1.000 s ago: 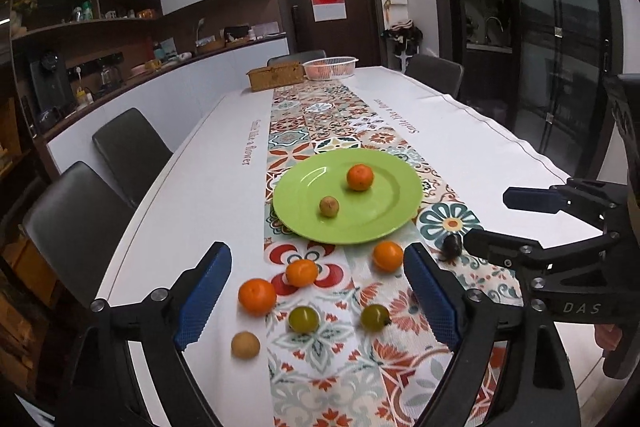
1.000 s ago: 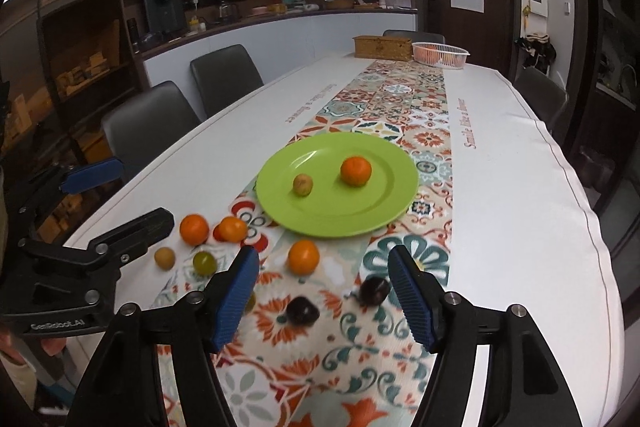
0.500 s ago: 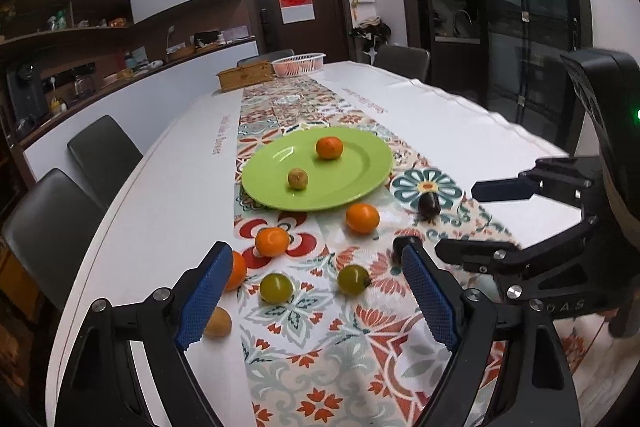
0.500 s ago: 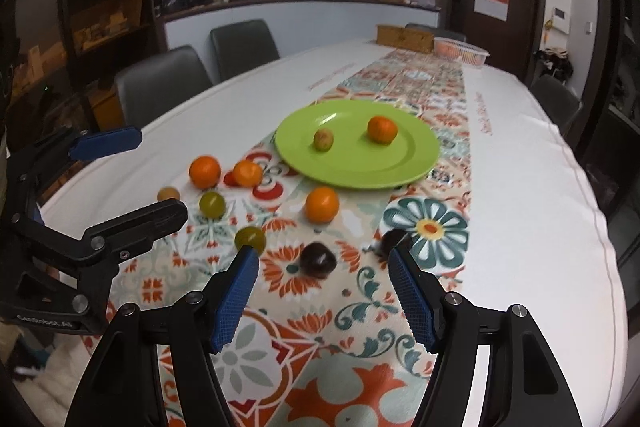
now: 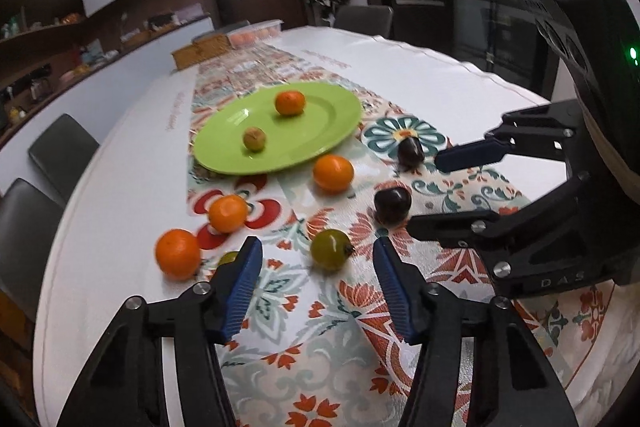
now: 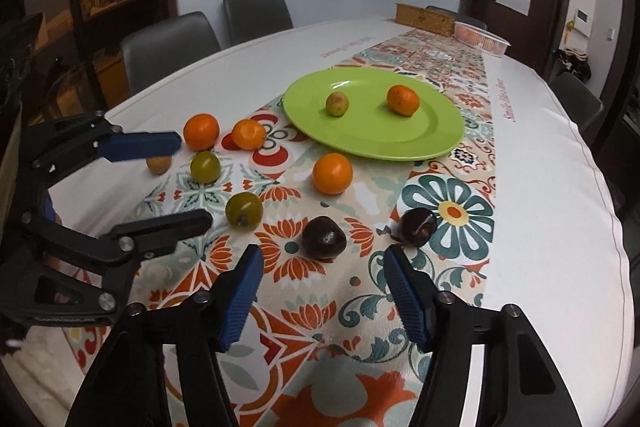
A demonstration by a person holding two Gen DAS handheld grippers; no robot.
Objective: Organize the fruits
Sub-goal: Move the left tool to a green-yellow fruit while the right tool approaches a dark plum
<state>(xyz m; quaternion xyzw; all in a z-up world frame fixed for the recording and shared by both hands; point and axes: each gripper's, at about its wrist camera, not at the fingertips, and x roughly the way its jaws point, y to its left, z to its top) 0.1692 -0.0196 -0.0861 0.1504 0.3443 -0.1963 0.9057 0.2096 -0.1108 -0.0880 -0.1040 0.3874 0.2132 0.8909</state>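
A green plate (image 5: 340, 115) (image 6: 440, 135) on the patterned runner holds a tangerine (image 5: 289, 102) (image 6: 403, 100) and a small brown fruit (image 5: 254, 138) (image 6: 337, 103). Loose on the runner lie three tangerines, two green fruits and two dark plums. My left gripper (image 5: 318, 287) is open and low, with a green fruit (image 5: 330, 249) (image 6: 243, 210) just ahead between its fingers. My right gripper (image 6: 322, 293) is open and low, with a dark plum (image 6: 323, 237) (image 5: 392, 205) just ahead of it. Each gripper shows in the other's view.
A second plum (image 6: 418, 221) lies right of the first. A tangerine (image 6: 332, 173) sits before the plate, two more (image 6: 201, 131) at the left with a small tan fruit (image 6: 158, 163). A wooden box (image 6: 425, 19) and a basket (image 6: 481, 37) stand far back. Chairs line the left side.
Both grippers have come down and forward toward the loose fruit. The green fruit and the dark plum now sit close in front of their open fingers.
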